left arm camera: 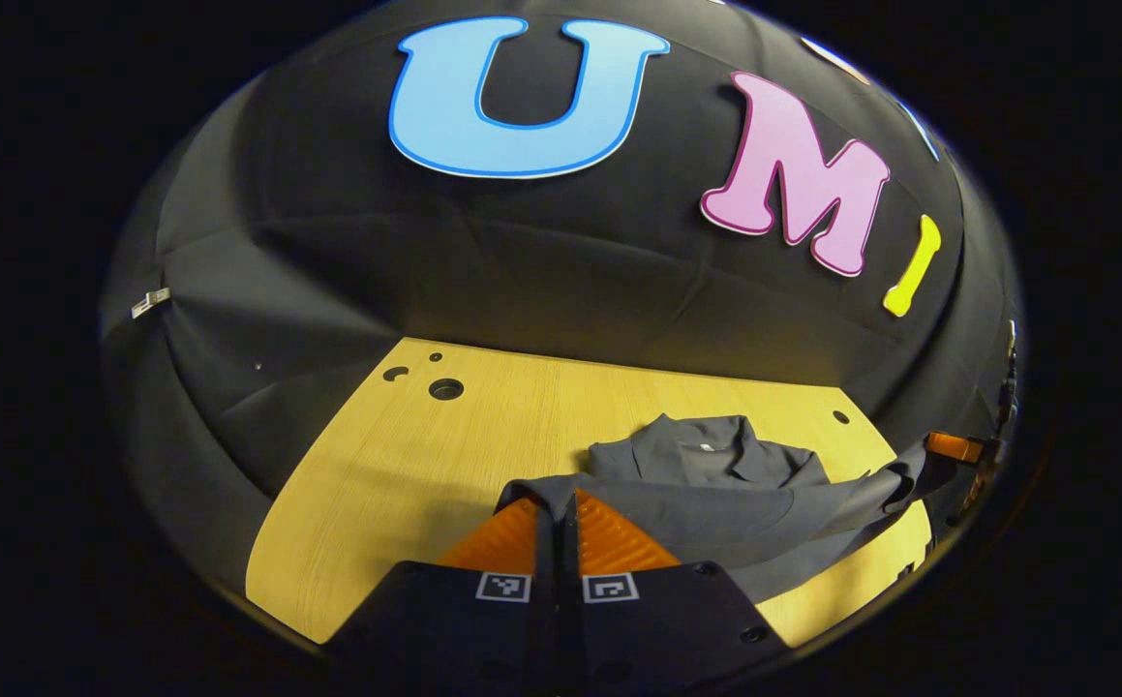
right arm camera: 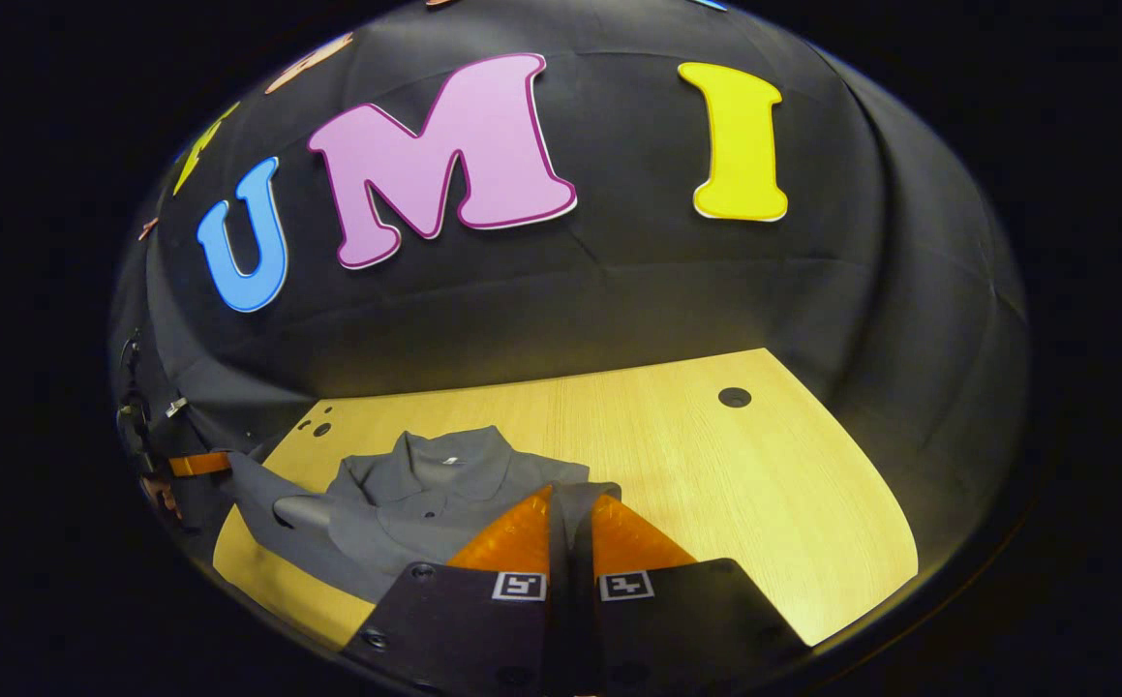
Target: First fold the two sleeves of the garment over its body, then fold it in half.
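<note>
Grey garment (left arm camera: 715, 503) edge lifted, pinched in both claws (left arm camera: 557, 508) (right arm camera: 570, 508).

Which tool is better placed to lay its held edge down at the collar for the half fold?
Probably the right tool: its pinched garment edge sits close beside the collar.

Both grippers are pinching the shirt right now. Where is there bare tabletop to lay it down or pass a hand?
Bare wood lies between the shirt and the round holes in the left gripper view, and between the shirt and the single hole in the right gripper view. It is crowded around the collar, where both grippers hold cloth.
</note>
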Demonstrator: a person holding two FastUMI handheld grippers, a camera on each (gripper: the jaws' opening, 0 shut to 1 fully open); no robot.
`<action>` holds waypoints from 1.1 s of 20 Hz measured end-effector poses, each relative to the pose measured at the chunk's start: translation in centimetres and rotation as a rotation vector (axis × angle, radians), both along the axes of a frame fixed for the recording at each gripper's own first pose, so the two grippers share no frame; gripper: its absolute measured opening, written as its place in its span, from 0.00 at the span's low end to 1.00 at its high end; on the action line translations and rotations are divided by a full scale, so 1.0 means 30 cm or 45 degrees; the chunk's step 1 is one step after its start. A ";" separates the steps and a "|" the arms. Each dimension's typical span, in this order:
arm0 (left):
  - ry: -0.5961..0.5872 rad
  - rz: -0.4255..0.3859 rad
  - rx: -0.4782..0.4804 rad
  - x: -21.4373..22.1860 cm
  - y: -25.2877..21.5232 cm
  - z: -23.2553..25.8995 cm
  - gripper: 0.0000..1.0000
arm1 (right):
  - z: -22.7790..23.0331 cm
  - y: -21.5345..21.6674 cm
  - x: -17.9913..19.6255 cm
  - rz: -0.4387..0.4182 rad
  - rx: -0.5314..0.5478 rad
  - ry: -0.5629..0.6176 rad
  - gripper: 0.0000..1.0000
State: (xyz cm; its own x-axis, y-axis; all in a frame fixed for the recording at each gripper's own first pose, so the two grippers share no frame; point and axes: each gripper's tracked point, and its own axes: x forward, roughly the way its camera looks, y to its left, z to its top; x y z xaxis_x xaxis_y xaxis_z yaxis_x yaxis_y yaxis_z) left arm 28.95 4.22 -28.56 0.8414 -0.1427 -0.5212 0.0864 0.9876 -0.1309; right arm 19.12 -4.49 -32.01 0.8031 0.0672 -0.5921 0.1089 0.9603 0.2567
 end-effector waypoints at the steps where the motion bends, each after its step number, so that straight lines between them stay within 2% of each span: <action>1: 0.006 -0.003 0.011 0.020 -0.004 -0.019 0.05 | -0.024 -0.005 0.020 0.002 -0.023 0.004 0.05; 4: 0.031 0.011 0.047 0.080 -0.010 -0.075 0.05 | -0.097 0.007 0.076 0.000 -0.069 0.031 0.05; 10: 0.112 0.021 0.114 0.159 -0.014 -0.203 0.05 | -0.254 0.011 0.175 -0.067 -0.025 0.133 0.05; 18: 0.217 0.009 0.219 0.230 -0.044 -0.355 0.05 | -0.450 0.017 0.204 -0.087 -0.032 0.313 0.05; 21: 0.244 0.012 0.253 0.244 -0.050 -0.397 0.06 | -0.496 0.013 0.202 -0.099 -0.039 0.361 0.11; 22: 0.249 0.019 0.260 0.248 -0.045 -0.401 0.12 | -0.502 0.008 0.202 -0.107 -0.038 0.370 0.14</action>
